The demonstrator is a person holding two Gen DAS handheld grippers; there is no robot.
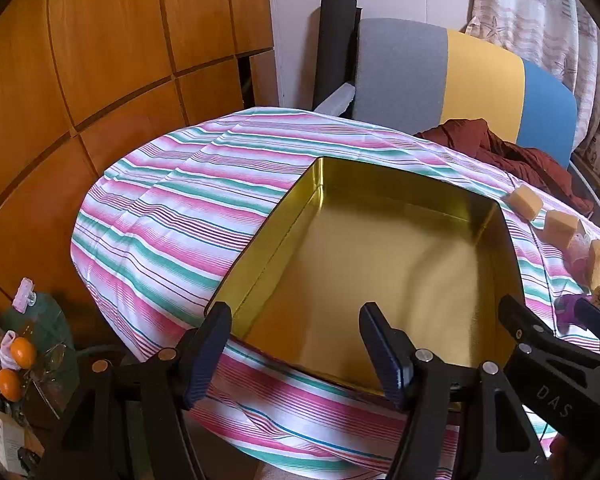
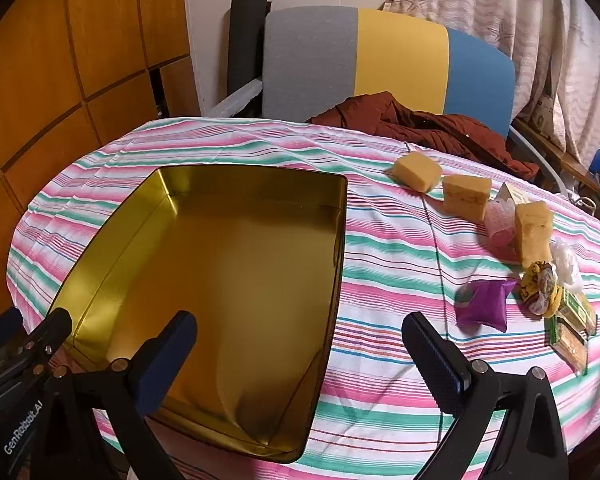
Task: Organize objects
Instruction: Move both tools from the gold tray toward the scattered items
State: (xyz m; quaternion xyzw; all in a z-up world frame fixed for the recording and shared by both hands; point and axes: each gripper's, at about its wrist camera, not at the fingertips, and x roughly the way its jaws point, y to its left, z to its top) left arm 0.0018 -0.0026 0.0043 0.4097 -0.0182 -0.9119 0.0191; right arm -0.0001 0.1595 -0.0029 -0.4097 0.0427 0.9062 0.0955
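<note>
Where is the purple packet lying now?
In the right wrist view, the purple packet lies on the striped cloth, right of the gold tin, beside the yellow net pouch.

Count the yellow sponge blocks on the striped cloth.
3, in a row right of the gold tin: far sponge block, middle sponge block, near sponge block standing upright. More could hide behind the clutter.

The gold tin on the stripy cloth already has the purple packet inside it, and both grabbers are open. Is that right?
Not quite. The gold tin has nothing in it. The purple packet lies on the stripy cloth to the tin's right, as the right wrist view shows. The rest holds: the left gripper and the right gripper are both open, with nothing gripped.
</note>
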